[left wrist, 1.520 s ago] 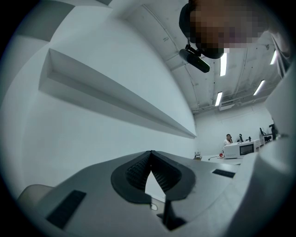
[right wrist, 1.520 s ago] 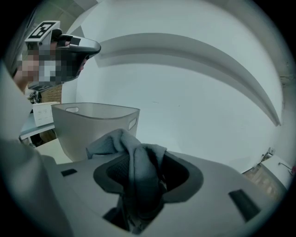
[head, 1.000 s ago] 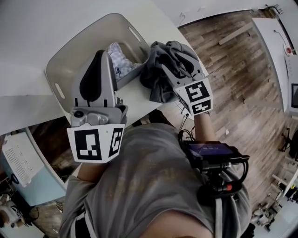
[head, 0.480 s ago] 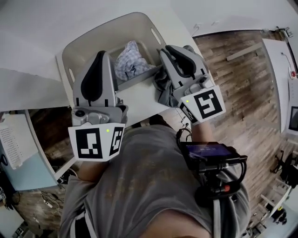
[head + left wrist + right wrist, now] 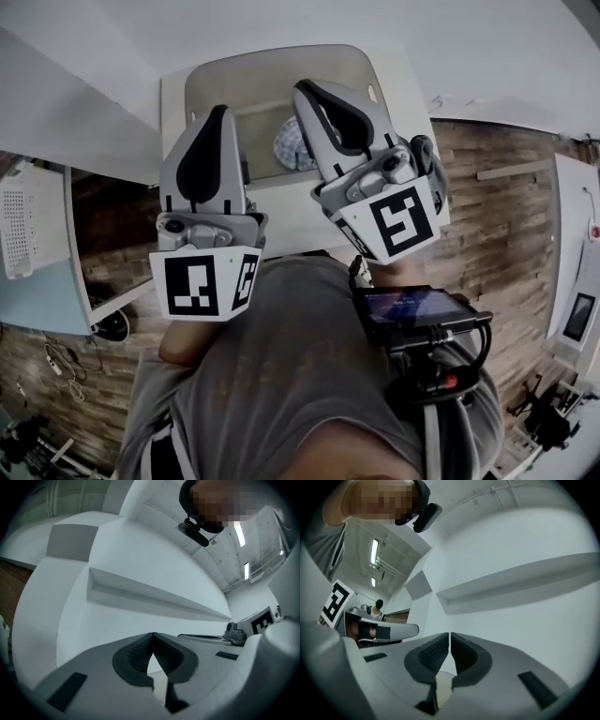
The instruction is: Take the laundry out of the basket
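Right gripper [image 5: 306, 91] has lifted clear, fingers just closed on nothing; left gripper [image 5: 221, 112] fingers pressed together

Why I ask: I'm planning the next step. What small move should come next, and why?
Probably open the right gripper and lower it to the pale patterned cloth in the basket. That cloth is not yet out, and this gripper, whose jaws have just closed with nothing between them, is raised over the basket. The left gripper is also shut and empty.
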The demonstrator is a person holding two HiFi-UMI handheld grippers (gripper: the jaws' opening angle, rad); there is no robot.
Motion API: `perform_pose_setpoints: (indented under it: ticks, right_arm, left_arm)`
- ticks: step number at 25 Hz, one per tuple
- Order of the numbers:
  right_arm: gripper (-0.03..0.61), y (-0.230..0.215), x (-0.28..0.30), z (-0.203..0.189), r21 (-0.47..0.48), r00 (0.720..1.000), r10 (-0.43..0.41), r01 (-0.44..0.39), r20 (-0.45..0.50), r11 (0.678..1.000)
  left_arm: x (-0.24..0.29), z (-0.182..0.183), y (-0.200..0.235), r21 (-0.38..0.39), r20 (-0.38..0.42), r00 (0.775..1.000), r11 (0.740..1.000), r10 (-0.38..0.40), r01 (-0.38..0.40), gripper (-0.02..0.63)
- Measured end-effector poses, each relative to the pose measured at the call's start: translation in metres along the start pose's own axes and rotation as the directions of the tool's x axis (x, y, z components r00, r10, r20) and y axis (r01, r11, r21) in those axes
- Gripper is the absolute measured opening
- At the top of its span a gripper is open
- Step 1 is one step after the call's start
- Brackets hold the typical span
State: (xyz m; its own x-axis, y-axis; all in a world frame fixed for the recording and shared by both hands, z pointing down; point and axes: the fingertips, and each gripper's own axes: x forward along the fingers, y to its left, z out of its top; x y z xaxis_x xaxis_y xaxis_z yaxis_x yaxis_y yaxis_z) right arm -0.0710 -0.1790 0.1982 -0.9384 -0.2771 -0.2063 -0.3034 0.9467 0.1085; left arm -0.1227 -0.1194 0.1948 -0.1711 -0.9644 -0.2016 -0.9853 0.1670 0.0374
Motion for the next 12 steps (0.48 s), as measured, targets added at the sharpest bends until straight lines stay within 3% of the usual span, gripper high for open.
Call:
perform_pose_setpoints:
  ticks: [7, 12]
  right_arm:
    - [0.018, 0.022, 0.026, 0.017, -0.009, 0.994, 0.098, -0.098, 0.045, 0.995]
    - [0.018, 0.018, 0.039, 0.011, -0.009, 0.991, 0.123, -0.123, 0.044, 0.992]
  left_arm:
    - [-0.009, 0.013, 0.016, 0.024, 0.035, 0.997, 0.997, 0.07, -0.071, 0.008]
    - [0.0, 0.015, 0.02, 0.07, 0.052, 0.996, 0.995, 0.069, -0.073, 0.008]
